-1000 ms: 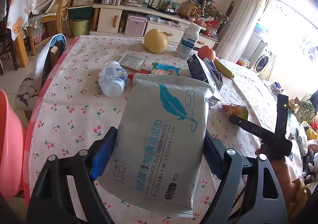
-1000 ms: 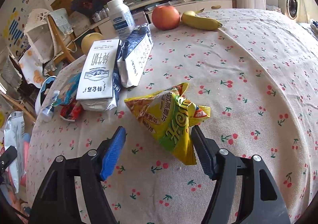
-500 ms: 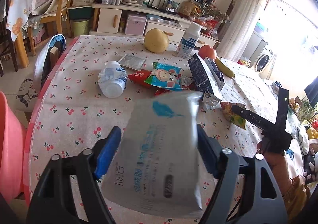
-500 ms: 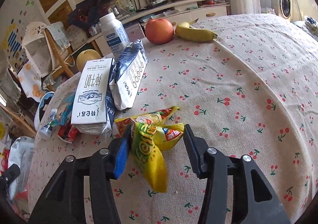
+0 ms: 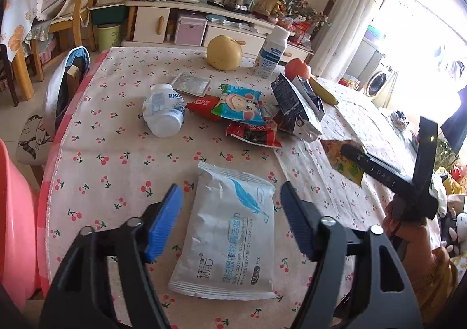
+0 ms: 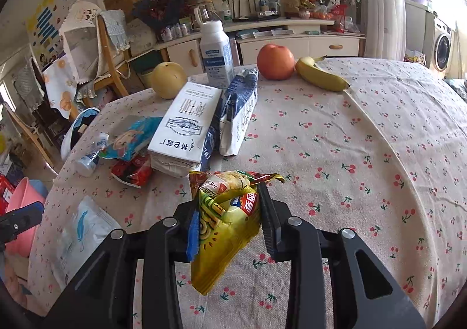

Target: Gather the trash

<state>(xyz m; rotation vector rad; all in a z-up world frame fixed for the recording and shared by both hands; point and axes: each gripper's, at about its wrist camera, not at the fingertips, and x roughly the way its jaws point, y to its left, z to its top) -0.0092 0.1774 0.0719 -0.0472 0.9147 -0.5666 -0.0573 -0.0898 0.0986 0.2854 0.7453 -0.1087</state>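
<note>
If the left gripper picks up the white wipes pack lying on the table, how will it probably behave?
The wipes pack looks like a soft, creased film pouch, so it will probably sag and bend rather than stay stiff. Its glossy surface may slip between the blue pads. It lies flat on the tablecloth, so it should not roll. The left gripper is open around it.

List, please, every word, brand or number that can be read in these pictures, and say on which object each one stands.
"DOWN CLOTHES CLEANING WIPES", "12", "PCS": grey-white flat wipes pouch with blue feather, lying between the open left gripper.
"MAG...", cut off: white plastic bottle lying on its side.
"DAS": black bar of the right gripper.
"red": crumpled yellow snack bag in the shut right gripper.
Chinese print on the white milk carton: not read here. Upright bottle's label: too small.
</note>
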